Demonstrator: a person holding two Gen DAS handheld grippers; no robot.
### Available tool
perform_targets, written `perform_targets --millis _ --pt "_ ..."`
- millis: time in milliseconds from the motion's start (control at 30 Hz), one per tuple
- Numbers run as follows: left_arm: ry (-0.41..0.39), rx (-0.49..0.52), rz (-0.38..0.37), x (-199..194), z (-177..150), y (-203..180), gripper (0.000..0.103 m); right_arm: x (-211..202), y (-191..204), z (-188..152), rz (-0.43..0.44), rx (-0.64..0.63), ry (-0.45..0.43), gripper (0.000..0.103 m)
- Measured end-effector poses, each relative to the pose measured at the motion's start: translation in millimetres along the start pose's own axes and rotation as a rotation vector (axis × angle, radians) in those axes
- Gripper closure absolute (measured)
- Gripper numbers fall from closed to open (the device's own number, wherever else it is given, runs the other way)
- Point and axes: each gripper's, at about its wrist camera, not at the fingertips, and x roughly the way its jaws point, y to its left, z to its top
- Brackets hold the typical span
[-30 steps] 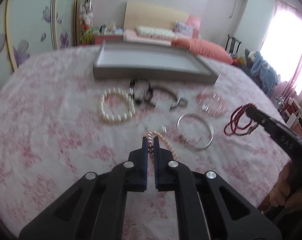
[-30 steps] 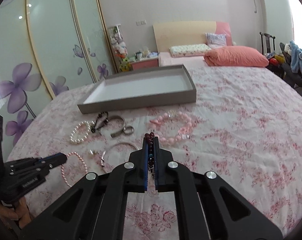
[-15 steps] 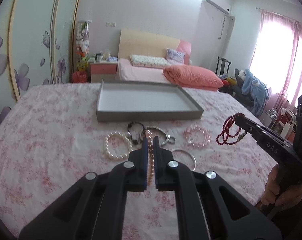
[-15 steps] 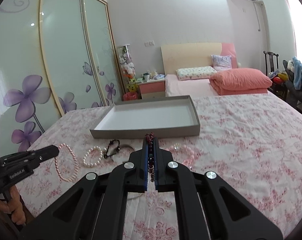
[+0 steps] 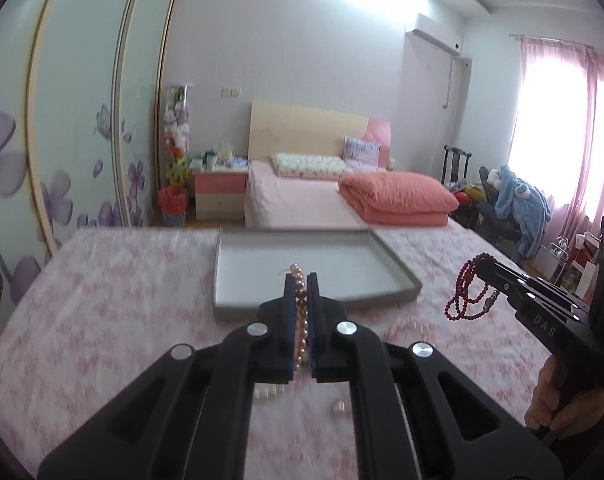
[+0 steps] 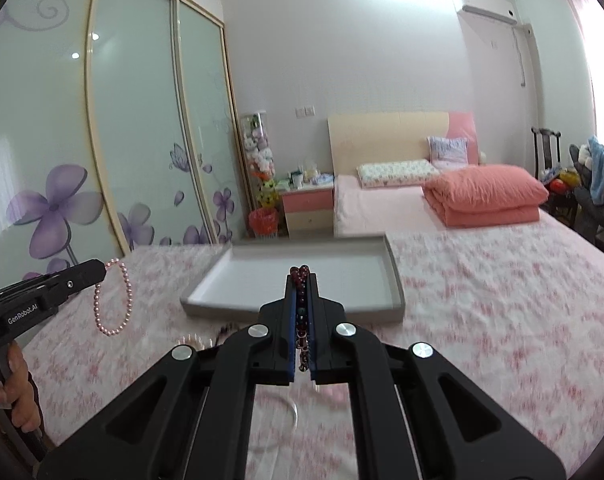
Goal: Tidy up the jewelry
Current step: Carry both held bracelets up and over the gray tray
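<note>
My left gripper [image 5: 300, 280] is shut on a pink pearl bracelet [image 5: 300, 312], lifted off the floral cloth; from the right wrist view the same bracelet [image 6: 114, 300] dangles from the left gripper [image 6: 102, 270]. My right gripper [image 6: 302, 278] is shut on a dark red bead bracelet [image 6: 300, 296], which hangs as red loops [image 5: 467, 294] from the right gripper [image 5: 481, 266] in the left wrist view. A shallow grey tray [image 5: 397, 272] with a white floor lies just beyond both grippers, seen also as the tray [image 6: 393, 280].
Other jewelry lies blurred on the cloth under the grippers: a white pearl bracelet [image 6: 192, 339] and a metal bangle [image 6: 294, 416]. A bed with an orange quilt [image 5: 393, 198], a nightstand [image 5: 220, 194] and glass wardrobe doors [image 6: 134, 140] stand behind. A hand [image 5: 549, 400] grips the right handle.
Both grippers have risen off the cloth with their bracelets and tilted up, so the tray now sits right past the fingertips and the other jewelry has slid below them.
</note>
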Motion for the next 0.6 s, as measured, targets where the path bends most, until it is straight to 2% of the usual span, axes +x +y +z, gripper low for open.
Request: perform_targets --millis 133,267,433,600 --pt "-0.044 0.016 -0.01 21.2 29.4 -3.4 0.097 18.4 5.2 30.1 -0.004 -0.033 -0.068 0.098" --pt "-0.076 0.007 0.026 53.6 55.9 -2.4 0.097 52.4 5.6 52.5 -0.007 -0.044 -0.092 0.098" --pt "-0.035 0.0 0.058 108.1 69.8 5.1 0.097 106.0 -4.5 64.6 -0.023 -0.017 -0.053 0.098" --pt "0.047 -0.021 0.058 166.3 71.7 16.1 0.096 164.6 -22.8 63.3 -0.03 0.031 0.05 0.098"
